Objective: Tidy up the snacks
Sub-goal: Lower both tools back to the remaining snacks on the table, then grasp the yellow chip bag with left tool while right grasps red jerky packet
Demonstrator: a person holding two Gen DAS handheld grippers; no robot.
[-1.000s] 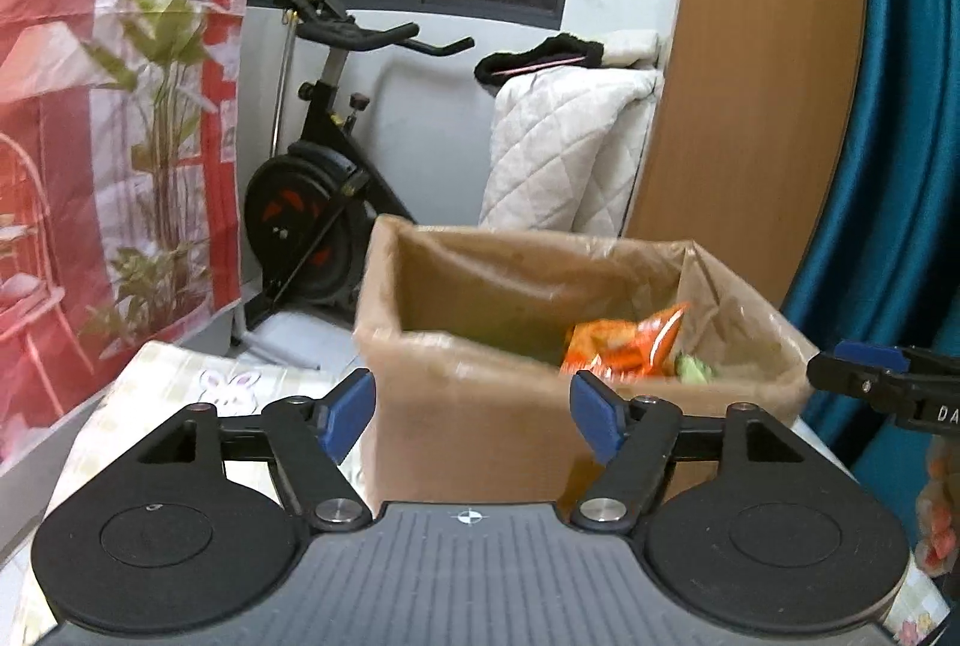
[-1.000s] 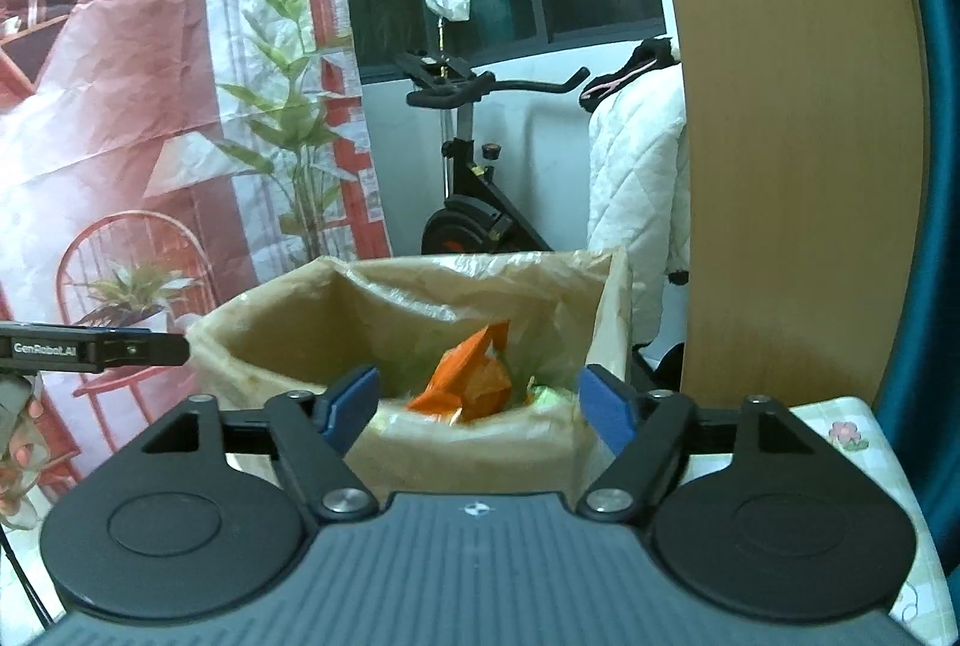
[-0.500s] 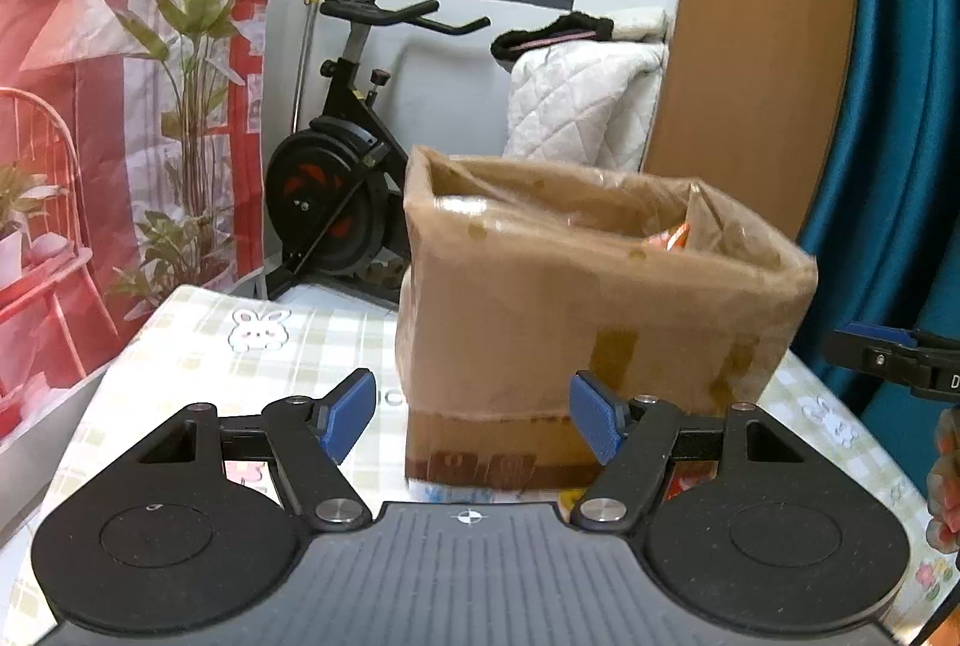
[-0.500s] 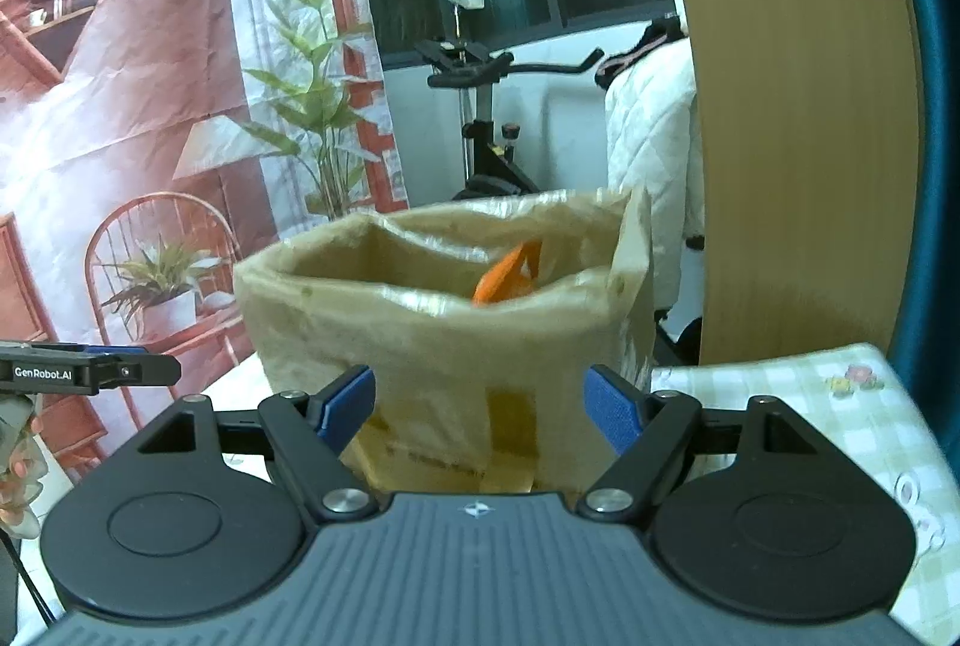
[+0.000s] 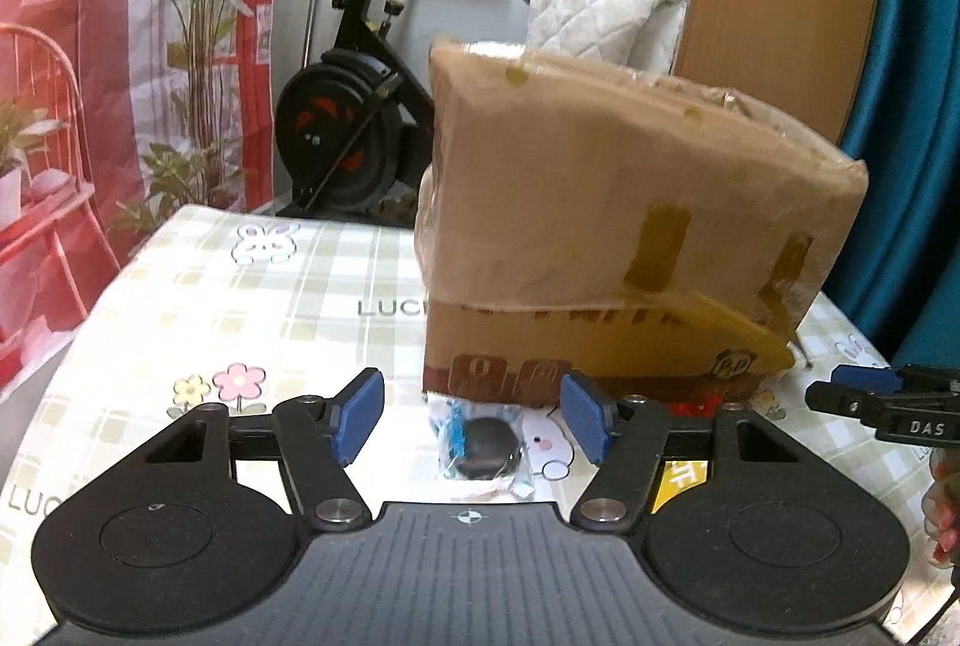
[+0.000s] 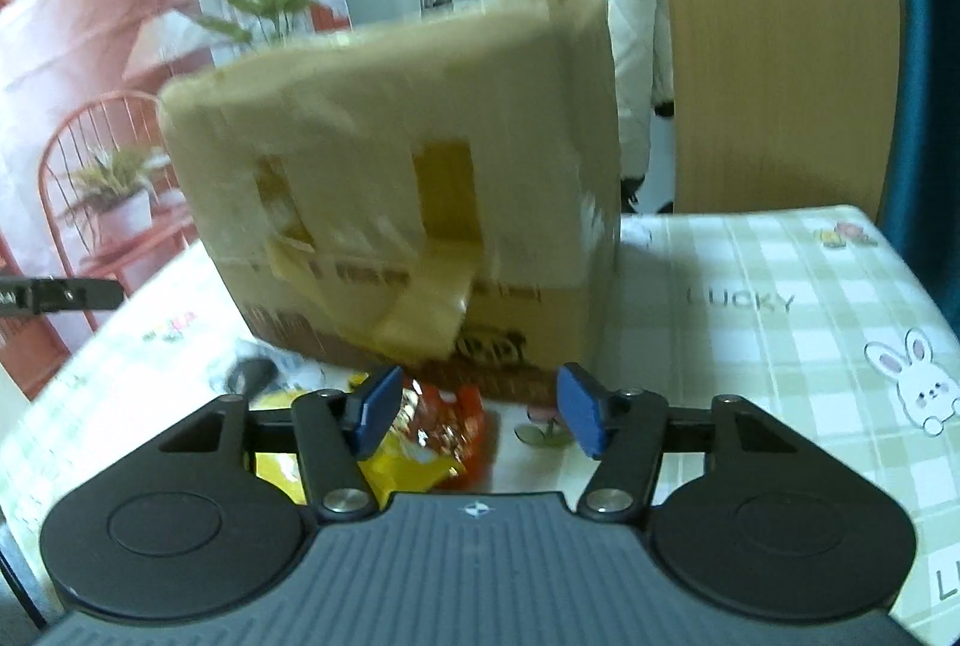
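A taped cardboard box (image 5: 612, 202) (image 6: 408, 190) stands on the checked tablecloth. In front of it lies a clear packet with a dark round snack (image 5: 483, 445), low between the blue pads of my left gripper (image 5: 474, 415), whose jaws are closing without touching it. In the right wrist view an orange and yellow snack packet (image 6: 435, 436) lies below my right gripper (image 6: 474, 415), its jaws closing too, pads apart from the packet. A yellow packet (image 5: 681, 478) shows behind the left gripper's right finger. The dark snack (image 6: 252, 376) is blurred at the left.
The tablecloth (image 6: 780, 298) runs to the right with rabbit and flower prints. Behind the table stand an exercise bike (image 5: 354, 118), a quilted white cover (image 5: 600, 10), a wooden panel (image 6: 774, 34) and a teal curtain (image 5: 918, 106). The other gripper's tip (image 5: 882, 400) shows at the right edge.
Both grippers have sunk from above the box's open top to table height in front of it. Snack packets on the cloth have come into view, and both pairs of jaws stand narrower.
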